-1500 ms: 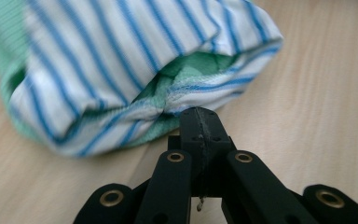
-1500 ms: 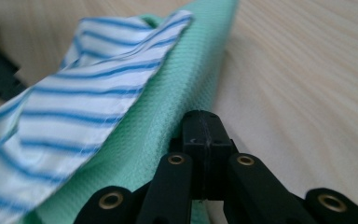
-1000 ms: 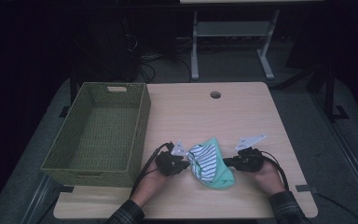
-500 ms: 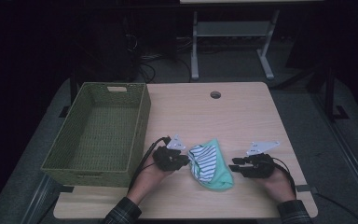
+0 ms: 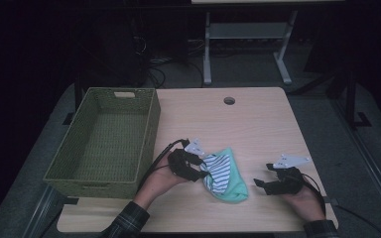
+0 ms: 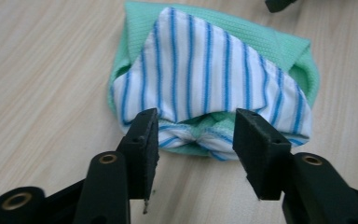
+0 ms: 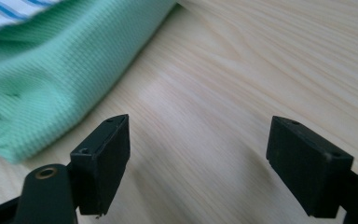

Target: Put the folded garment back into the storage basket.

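Note:
A folded cloth (image 5: 224,174), mint green with a white and blue striped layer on top, lies on the wooden table (image 5: 238,124) near its front edge. My left gripper (image 5: 201,172) sits at the cloth's left edge; its jaws have just been opening. In the left gripper view the left gripper (image 6: 196,137) stands open just short of the cloth (image 6: 214,88), with nothing pinched. My right gripper (image 5: 260,181) is to the right of the cloth, apart from it; its jaws have just been opening too. In the right gripper view the right gripper (image 7: 198,154) stands wide over bare wood beside the cloth (image 7: 51,79).
A green woven basket (image 5: 106,141) with nothing inside stands at the table's left side. A round cable hole (image 5: 229,100) sits near the far edge. The person's hands and plaid sleeves come in from the bottom. The surroundings are dark.
Both grippers have let go of the cloth and opened. The right gripper has drawn away to the right; the left has lifted slightly. The cloth now lies flat on the table.

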Demonstrator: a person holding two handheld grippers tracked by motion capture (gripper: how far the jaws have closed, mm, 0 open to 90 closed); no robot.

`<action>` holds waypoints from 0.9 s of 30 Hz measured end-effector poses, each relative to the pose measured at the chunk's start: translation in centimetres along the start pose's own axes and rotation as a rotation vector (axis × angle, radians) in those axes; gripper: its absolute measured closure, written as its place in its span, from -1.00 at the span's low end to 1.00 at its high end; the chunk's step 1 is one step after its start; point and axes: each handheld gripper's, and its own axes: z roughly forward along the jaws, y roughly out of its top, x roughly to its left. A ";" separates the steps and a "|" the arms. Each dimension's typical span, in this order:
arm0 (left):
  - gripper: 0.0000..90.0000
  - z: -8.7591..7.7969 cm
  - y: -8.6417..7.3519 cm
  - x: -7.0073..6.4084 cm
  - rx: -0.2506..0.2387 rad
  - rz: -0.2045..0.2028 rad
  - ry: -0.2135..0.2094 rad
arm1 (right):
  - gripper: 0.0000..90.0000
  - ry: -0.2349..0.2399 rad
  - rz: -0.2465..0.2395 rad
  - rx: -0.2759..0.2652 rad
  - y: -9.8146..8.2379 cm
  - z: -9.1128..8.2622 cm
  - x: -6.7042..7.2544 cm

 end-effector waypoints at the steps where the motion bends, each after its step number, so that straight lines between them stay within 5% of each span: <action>1: 0.04 0.2 0.2 0.1 0.024 0.017 -0.008 | -0.53 -0.008 0.007 0.006 -0.1 -0.1 -0.1; 5: -0.05 1.2 0.5 -0.2 0.052 0.023 -0.031 | -0.56 -0.011 0.033 0.014 -0.3 0.2 -0.1; 11: -0.19 2.9 0.7 -0.7 0.128 0.025 -0.066 | -0.60 -0.024 0.012 0.018 -0.4 0.5 0.0; 27: -0.48 5.3 0.6 -1.2 0.168 0.050 -0.059 | -0.61 -0.031 0.020 0.016 -0.4 0.5 0.0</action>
